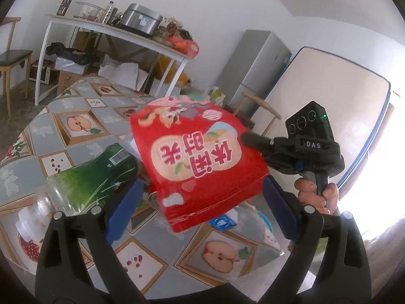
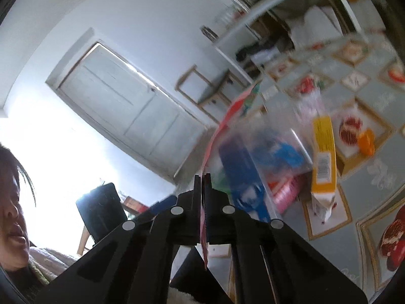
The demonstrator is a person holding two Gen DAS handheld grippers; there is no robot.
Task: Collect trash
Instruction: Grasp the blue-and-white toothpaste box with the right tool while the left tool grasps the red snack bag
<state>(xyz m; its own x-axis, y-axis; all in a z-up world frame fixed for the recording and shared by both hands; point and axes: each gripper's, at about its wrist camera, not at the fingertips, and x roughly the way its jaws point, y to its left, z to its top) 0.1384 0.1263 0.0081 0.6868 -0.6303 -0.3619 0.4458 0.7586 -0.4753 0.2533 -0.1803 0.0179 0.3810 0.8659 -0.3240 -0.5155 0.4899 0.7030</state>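
A red snack bag [image 1: 200, 157] with pink print hangs tilted above the fruit-patterned table [image 1: 63, 157]. My right gripper [image 1: 246, 138], black-fingered and held by a hand [image 1: 314, 195], pinches the bag's right edge. In the right wrist view that gripper [image 2: 201, 177] is shut on the thin bag edge [image 2: 227, 116], seen side-on and blurred. My left gripper [image 1: 202, 181] stands open, its blue pads [image 1: 124, 210] on either side of the bag's lower end, not pressing it. A green-labelled clear bottle [image 1: 101, 177] lies on the table just left of the left pad.
A blue-and-white wrapper [image 1: 225, 221] lies under the bag. A yellow-labelled package [image 2: 324, 157] and an orange cap [image 2: 367, 141] sit on the table. Behind stand a white side table [image 1: 114, 29] with a cooker, a fridge [image 1: 255, 68], a leaning mattress [image 1: 329, 96] and a chair [image 1: 12, 58].
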